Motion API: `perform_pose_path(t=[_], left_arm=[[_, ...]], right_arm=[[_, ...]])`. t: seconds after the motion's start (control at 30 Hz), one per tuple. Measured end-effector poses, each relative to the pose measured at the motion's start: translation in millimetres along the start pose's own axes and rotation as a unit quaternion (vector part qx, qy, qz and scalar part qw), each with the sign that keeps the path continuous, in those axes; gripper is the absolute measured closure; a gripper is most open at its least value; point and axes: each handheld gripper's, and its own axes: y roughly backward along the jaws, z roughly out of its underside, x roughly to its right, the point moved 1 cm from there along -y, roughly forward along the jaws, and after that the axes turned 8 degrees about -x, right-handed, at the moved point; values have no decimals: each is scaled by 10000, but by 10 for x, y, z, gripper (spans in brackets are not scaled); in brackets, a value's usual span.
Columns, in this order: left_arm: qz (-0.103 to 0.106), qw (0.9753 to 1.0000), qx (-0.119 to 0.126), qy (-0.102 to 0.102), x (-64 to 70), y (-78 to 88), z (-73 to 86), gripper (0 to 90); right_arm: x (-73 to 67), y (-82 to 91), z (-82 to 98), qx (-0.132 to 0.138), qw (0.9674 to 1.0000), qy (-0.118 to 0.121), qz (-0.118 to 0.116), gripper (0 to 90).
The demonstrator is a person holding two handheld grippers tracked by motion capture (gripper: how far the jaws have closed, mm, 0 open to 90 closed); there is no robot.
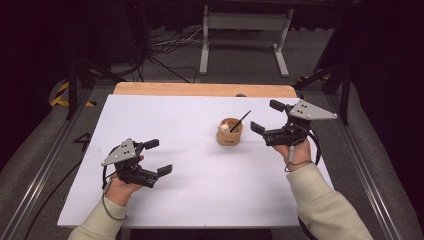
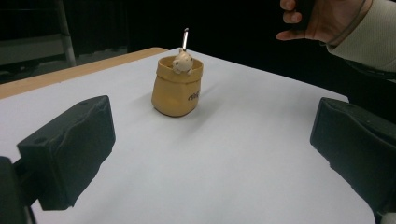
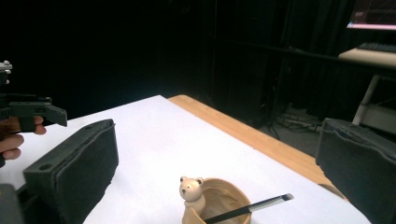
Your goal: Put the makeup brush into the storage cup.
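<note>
A small tan pot (image 1: pixel 229 132) with a cream bear figure on its rim stands near the middle of the white table top (image 1: pixel 170 165). A thin black stick (image 1: pixel 240 121) leans out of it toward the far right. In the left gripper view the pot (image 2: pixel 177 88) sits ahead, beyond the open jaws. In the right gripper view the pot (image 3: pixel 215 205) and stick (image 3: pixel 250 209) lie low between the jaws. My left gripper (image 1: pixel 161 158) is open at the near left, holding nothing. My right gripper (image 1: pixel 267 116) is open just right of the pot, raised slightly.
A wooden strip (image 1: pixel 200 89) borders the table's far edge. Beyond it on the floor stand a white frame (image 1: pixel 245 30) and cables. Metal rails (image 1: pixel 45 165) run along both sides of the table.
</note>
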Motion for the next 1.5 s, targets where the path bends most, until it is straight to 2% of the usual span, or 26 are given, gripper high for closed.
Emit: perform_pose_path(t=[0.07,0.1,0.3,0.6,0.8,0.83,0.97,1.2,1.5], left_arm=[[54,10000,25,60,-3,25,9,8],[64,9999,29,76,-4,34,13,8],[31,9999,69,146,-17,135,47,7],[29,9996,127,247,-45,263,88,6],[-16,9997,134,198,-35,319,111,6],[-21,9997,135,179,-34,329,116,6],[-24,9999,120,108,-28,349,141,6],[-20,9999,98,75,-10,376,169,7],[-23,9998,132,134,-19,397,224,7]], right_arm=[[-7,47,31,54,10000,47,3,0],[-16,83,63,70,9998,170,42,0],[-26,159,171,42,9998,173,-7,0],[-64,246,377,-68,9994,328,1,0],[-95,287,513,-71,9993,375,5,0],[-112,305,563,-21,9988,488,9,0],[-146,320,651,-21,9984,565,-21,0],[-158,336,859,-38,9991,409,-91,0],[-167,347,1069,-19,9995,294,-120,0]])
